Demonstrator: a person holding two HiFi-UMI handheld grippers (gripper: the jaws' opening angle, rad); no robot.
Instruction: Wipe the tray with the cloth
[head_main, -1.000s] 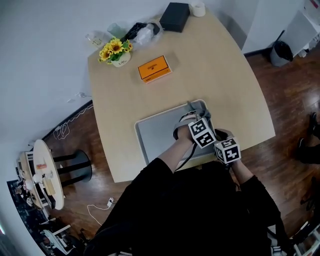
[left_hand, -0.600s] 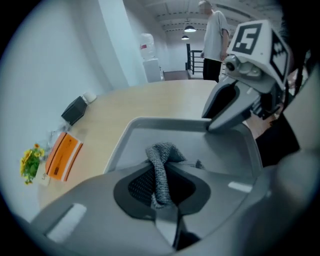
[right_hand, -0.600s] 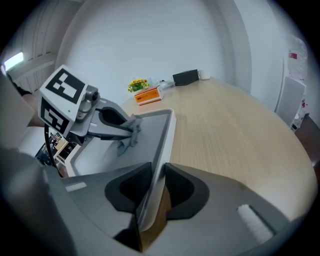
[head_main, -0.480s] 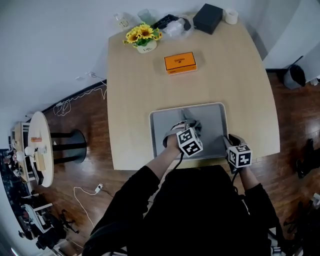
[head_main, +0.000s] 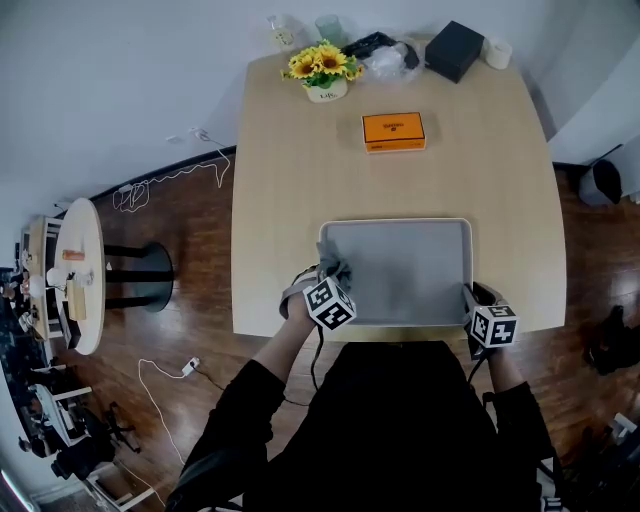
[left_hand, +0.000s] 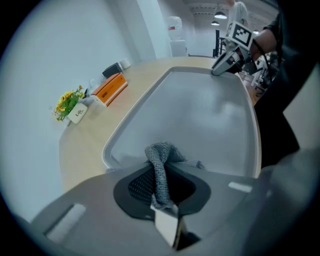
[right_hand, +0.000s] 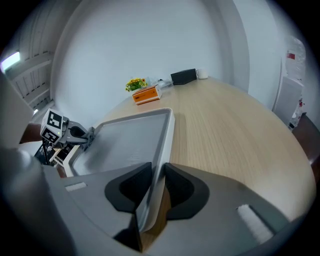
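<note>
A grey tray lies on the wooden table near its front edge. My left gripper is shut on a grey knitted cloth at the tray's near left corner. In the left gripper view the cloth bunches up between the jaws, its end resting on the tray. My right gripper is shut on the tray's rim at the near right corner. The rim runs between its jaws in the right gripper view, where the left gripper shows across the tray.
Behind the tray lie an orange box, a pot of sunflowers, a black box, a clear bag and a white roll. A small round side table stands on the floor at the left.
The left gripper has dragged the cloth across the tray from its far right part to its near left corner. The right gripper has stayed on the tray's near right rim.
</note>
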